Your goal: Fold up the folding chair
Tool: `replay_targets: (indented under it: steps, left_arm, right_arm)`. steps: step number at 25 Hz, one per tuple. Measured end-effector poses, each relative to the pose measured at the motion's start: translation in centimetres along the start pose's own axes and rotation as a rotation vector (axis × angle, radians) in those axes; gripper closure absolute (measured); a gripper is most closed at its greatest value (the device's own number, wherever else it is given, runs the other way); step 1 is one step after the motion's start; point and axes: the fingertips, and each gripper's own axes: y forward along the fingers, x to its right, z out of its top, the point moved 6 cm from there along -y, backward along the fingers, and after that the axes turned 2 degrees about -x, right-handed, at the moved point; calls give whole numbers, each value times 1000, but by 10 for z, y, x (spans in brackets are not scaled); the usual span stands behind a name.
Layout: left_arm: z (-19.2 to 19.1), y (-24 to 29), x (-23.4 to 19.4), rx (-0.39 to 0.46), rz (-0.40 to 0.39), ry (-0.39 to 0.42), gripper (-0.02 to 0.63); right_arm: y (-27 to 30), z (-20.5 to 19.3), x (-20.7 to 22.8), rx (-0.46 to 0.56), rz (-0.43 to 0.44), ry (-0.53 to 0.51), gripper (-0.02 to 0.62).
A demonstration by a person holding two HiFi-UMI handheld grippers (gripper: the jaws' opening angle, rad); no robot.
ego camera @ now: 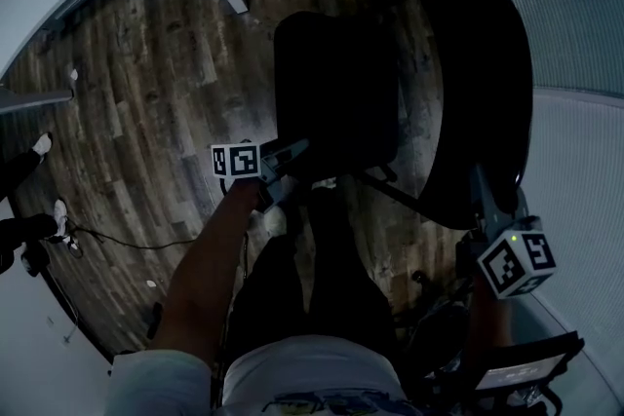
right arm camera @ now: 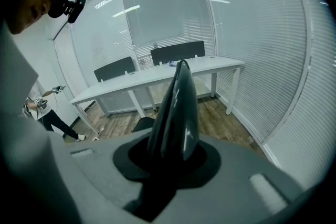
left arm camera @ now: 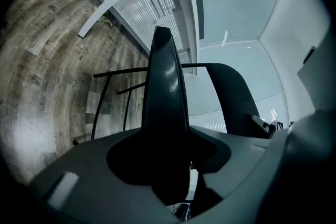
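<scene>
**Folding chair part-way through closing, one gripper on each panel**

Head view, read from left to right. The wooden floor [ego camera: 146, 83] fills the left of the field. The left gripper [ego camera: 292, 159] reaches in from the person's forearm and is clamped on the near edge of the seat [ego camera: 336, 83]. In the left gripper view this dark panel runs edge-on straight out from between the jaws, which stand part-way apart, as far as the thickness of the panel lets them close. The thin legs [left arm camera: 113, 93] show to the left of the seat and beyond it, resting on the floor.

To the right of the seat stands the backrest [ego camera: 483, 83], a taller curved black panel. A clear gap still lies between the two, crossed by a slim strut [ego camera: 390, 192]. The right gripper [ego camera: 492, 205] has hold of the lower near edge of the backrest. The right gripper view shows that panel edge-on between narrowly parted jaws, with a white table [right arm camera: 157, 75] well behind it.

Progress, as a judgement: both grips are made and the seat looks tipped up toward the backrest, so the fold has begun. It is not finished, since seat and backrest are still apart. What remains is to bring the two panels flat together and draw the legs in.
</scene>
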Motion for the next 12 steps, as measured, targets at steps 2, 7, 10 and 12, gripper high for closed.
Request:
replay_targets:
  steps: [2,7,10,12]
  left_arm:
    - [-3,5,12,-5,-2,6,419]
    - [-8,16,35,-16,-14,21,431]
    - [-8,21,46,-24,-22,25,439]
    - [-8,24,58,-28,-25,27,442]
  right_arm:
    - [-5,1,1,1,-4,-2,522]
    - [-12,1,-1,14,-10,-8,522]
    - [-12,3,-5,15,-15,-16,522]
    - [-15,9,-9,12,-20,-19,520]
